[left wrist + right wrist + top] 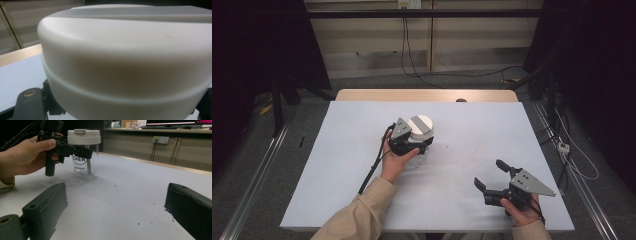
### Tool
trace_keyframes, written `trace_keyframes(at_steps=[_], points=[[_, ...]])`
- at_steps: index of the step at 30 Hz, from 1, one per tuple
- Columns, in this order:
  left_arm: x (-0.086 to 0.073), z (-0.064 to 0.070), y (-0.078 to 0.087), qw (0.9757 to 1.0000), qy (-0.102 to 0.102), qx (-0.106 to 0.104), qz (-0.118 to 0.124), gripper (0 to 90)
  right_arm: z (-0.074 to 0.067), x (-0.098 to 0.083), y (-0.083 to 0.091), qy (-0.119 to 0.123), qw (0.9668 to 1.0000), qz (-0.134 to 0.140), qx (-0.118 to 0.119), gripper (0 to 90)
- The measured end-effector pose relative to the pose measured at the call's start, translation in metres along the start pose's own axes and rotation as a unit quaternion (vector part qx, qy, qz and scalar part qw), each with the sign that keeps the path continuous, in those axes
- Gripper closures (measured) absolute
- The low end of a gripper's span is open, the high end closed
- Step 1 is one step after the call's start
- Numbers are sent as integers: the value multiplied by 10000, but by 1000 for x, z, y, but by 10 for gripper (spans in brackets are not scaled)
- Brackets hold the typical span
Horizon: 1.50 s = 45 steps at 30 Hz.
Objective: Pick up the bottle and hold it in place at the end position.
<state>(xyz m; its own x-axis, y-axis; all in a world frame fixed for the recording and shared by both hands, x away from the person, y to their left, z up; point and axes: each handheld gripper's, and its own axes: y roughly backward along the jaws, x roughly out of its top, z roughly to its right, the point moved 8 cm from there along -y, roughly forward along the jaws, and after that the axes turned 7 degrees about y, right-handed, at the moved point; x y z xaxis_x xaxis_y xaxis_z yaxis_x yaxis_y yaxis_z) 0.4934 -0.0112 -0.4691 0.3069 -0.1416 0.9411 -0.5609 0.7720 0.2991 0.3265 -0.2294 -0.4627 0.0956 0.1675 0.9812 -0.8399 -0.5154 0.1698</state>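
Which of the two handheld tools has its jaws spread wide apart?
The right gripper, resting near the table's front corner, jaws wide with nothing between them. The left gripper is clamped on the white-lidded jar.

From above, the left claw (pixel 421 145) hides most of the jar (pixel 424 136) below its white lid (pixel 420 124). In the left gripper view the lid (pixel 125 62) sits so close that it blurs, and the frame cuts it off at the right and bottom. In the right gripper view the black jaws cover part of the jar's (pixel 85 165) lettering, leaving it unreadable.
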Motion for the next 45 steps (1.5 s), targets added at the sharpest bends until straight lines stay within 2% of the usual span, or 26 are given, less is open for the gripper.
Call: trace_keyframes(at_steps=[26, 30, 41, 45], points=[[1, 2, -11, 10000, -34, -40, 11, 185, 1, -1, 0, -1, 10000, -4, 0, 40], [0, 2, -12, 10000, -73, -24, 0, 186, 0, -1, 0, -8, 10000, -3, 9, 40], [-3, 1, -17, 10000, -6, 4, 1, 185, 1, -1, 0, -15, 10000, 2, 6, 40], [-5, -1, -18, 10000, -62, 29, -39, 185, 0, -1, 0, -19, 10000, 6, 14, 40]])
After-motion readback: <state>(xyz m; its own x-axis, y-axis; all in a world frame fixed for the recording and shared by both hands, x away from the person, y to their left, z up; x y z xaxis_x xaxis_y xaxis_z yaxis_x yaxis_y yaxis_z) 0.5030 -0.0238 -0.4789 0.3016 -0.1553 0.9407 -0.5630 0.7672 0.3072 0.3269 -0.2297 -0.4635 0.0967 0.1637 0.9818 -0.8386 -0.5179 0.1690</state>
